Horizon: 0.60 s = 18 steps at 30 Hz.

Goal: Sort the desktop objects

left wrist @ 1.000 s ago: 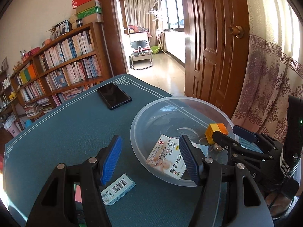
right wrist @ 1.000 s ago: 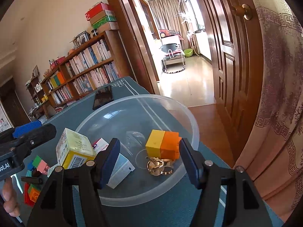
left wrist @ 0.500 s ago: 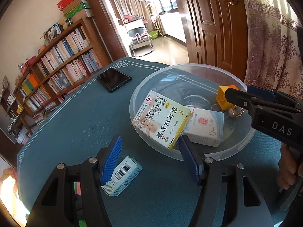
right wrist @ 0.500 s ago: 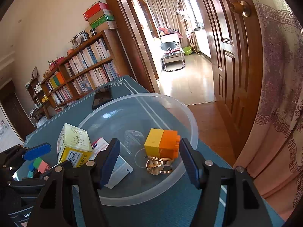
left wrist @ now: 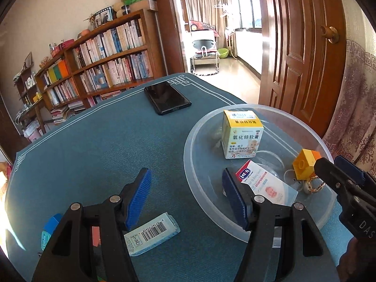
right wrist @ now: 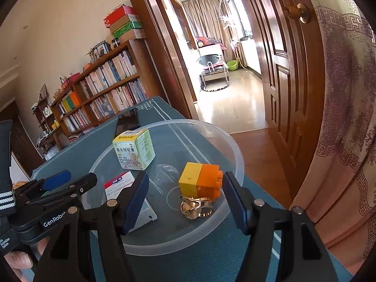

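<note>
Left wrist view: a surface (left wrist: 98, 155) under a teal cloth with white border lines fills most of the frame, with a bookshelf (left wrist: 101, 65) against the far wall and a brown wooden door (left wrist: 300, 54) open to the right. A wide clear plastic bowl (left wrist: 202, 127) sits on the right part of the surface. Left gripper (left wrist: 185, 195) hangs over the bowl's near-left rim, jaws standing apart with nothing between them; one blue pad is outside the bowl, the other over its inside edge. Right gripper (right wrist: 185, 196), seen from its own wrist camera, also stands apart and empty, hovering above the bowl's near side. A black phone (left wrist: 167, 97) lies flat beyond the bowl toward the far edge. Inside the bowl: a yellow-and-white carton (left wrist: 242, 137) standing upright at the far side; a flat white box with a red label (left wrist: 265, 184) lying nearer, partly behind the left gripper's pad; a yellow and orange toy block (right wrist: 201, 179) on the right; a small gold-coloured metal piece (right wrist: 196, 206) touching the block's near side. Outside the bowl, a small pale blue box with a barcode (left wrist: 152, 233) lies on the cloth just below the left gripper.
</note>
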{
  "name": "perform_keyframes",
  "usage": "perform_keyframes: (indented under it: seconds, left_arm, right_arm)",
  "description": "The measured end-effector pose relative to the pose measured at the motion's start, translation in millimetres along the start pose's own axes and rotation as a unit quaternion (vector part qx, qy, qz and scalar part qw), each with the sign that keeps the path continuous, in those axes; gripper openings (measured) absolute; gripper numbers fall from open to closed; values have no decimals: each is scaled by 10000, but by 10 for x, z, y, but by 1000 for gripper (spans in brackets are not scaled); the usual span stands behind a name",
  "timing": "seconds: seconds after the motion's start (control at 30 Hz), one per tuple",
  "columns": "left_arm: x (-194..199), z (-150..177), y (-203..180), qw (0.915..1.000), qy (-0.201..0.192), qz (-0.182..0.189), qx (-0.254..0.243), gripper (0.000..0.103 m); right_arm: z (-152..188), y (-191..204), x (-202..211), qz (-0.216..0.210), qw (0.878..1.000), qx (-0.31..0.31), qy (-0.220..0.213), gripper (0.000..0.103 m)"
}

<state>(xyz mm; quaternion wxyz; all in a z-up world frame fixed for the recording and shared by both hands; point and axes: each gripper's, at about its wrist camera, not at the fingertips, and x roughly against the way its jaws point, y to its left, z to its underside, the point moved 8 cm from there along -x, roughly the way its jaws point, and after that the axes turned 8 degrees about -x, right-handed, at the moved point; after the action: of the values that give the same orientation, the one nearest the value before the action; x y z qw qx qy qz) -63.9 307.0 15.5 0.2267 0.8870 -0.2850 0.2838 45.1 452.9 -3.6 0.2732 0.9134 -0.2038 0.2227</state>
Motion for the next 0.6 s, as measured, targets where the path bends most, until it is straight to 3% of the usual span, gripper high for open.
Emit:
perform_keyframes:
  seconds: [0.27, 0.6]
  left_arm:
    - [319, -18, 288, 9994, -123, -146, 290, 67]
    - [550, 326, 805, 9949, 25, -580, 828, 66]
  right_arm:
    - [10, 95, 34, 59, 9994, 301, -167, 69]
    - [47, 226, 62, 47, 9977, 594, -320, 69]
